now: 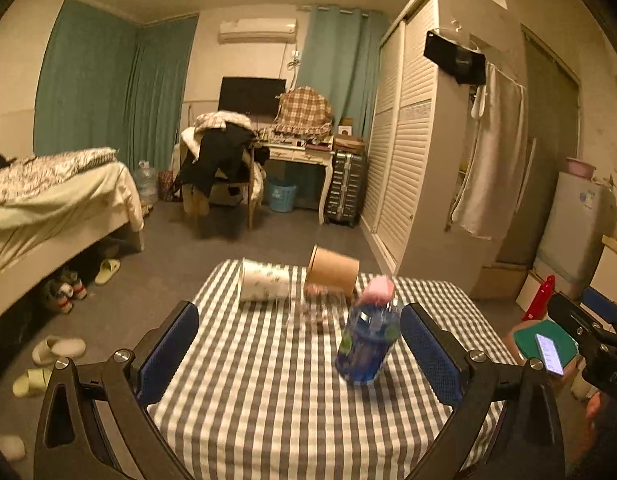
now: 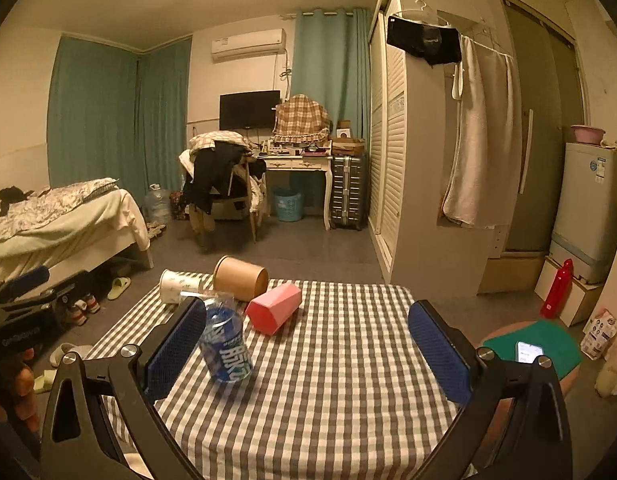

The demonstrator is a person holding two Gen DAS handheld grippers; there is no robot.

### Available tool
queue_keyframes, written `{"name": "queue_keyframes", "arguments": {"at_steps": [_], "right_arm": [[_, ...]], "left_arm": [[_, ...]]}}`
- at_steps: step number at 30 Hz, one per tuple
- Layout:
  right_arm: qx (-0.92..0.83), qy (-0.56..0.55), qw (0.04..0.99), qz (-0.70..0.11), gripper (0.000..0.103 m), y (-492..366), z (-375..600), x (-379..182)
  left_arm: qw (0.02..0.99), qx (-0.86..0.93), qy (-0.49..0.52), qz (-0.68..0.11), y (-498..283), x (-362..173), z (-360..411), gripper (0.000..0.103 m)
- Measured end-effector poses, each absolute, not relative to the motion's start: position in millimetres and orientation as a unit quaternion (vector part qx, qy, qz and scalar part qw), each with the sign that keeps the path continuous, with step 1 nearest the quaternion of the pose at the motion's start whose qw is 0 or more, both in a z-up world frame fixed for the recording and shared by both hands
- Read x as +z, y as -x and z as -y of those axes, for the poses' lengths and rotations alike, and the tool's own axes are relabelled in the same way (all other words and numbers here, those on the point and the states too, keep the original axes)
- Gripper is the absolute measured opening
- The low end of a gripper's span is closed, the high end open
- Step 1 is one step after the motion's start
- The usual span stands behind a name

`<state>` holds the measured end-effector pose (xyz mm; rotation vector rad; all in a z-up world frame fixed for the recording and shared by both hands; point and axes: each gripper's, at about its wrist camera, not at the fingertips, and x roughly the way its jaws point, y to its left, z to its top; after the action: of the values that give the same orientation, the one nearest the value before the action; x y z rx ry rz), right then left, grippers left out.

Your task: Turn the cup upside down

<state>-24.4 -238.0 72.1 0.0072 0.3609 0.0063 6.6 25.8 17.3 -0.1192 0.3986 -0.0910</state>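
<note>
With both the left claw (image 1: 299,354) and right claw (image 2: 307,344) spread wide and empty, straddle the blue cup (image 2: 226,348) squarely mid-body before turning it over on the worktop (image 2: 328,380).

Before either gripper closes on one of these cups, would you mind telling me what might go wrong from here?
1. The blue printed plastic cup stands beside the pink faceted cup and brown paper cup, both on their sides; a wide approach might send them rolling.
2. The white floral paper cup lies near the checked tablecloth's far edge and could fall.
3. Both the left gripper and right gripper are open; thin plastic may crush.
</note>
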Motion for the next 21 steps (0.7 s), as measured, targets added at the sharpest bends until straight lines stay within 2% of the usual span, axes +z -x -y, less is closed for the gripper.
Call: {"name": "queue_keyframes", "arguments": {"at_steps": [7,21], "right_arm": [[0.009,-0.006,0.981,-0.194,0.103,24,234,38],[0.002,-0.023,0.976,-0.216,0.103,7,244,13]], "left_arm": [[0.974,-0.038,0.049,-0.219,0,-11,-22,0.103],[0.974,-0.04,0.027,-0.22,-1,-17,-11,0.103]]}}
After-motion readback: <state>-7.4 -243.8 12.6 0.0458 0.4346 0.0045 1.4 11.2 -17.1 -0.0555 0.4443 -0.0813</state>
